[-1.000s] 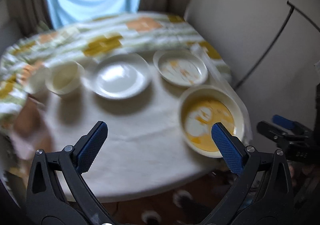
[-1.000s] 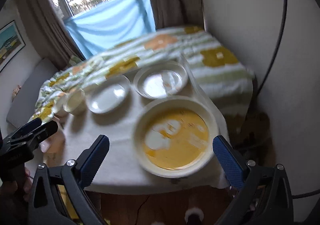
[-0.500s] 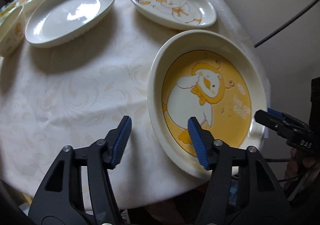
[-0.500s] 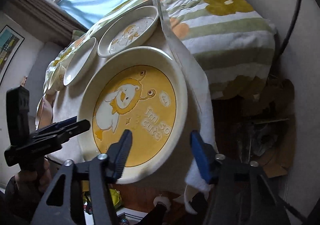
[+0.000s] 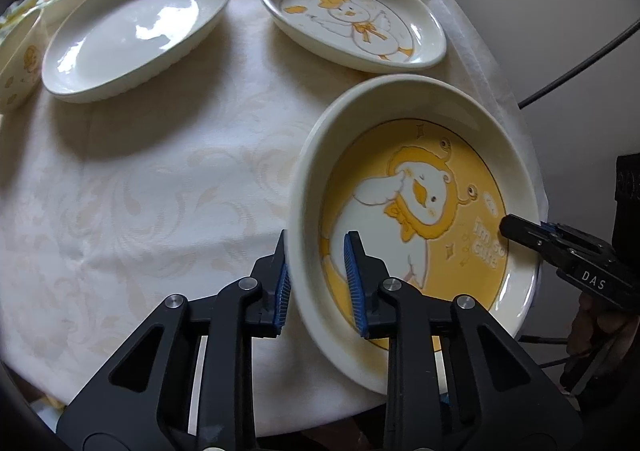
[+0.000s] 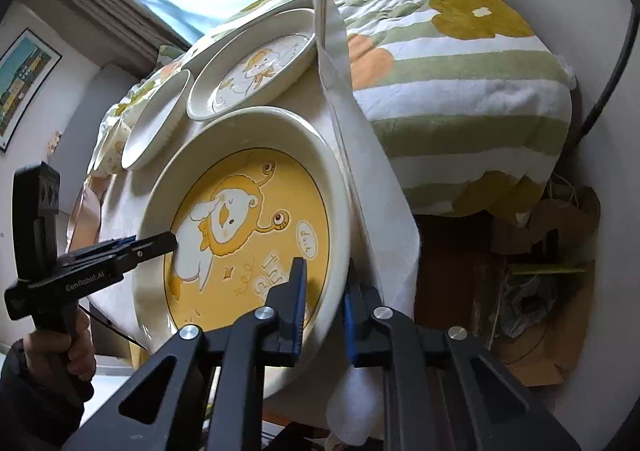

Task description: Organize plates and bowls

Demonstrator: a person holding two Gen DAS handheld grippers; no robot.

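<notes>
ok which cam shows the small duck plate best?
Left wrist. The small duck plate lies whole and unblocked there, its bow-tied duck clear. In the right wrist view the same plate is smaller and steeply foreshortened, its right edge cut by the tablecloth fold.

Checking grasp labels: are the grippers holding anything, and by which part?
Both hold the large yellow duck plate by its rim: left gripper on one side, right gripper on the opposite side.

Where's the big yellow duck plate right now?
The big yellow duck plate sits at the table's near right edge, in front of the smaller duck plate, its rim clamped by the left tongs and right tongs.
</notes>
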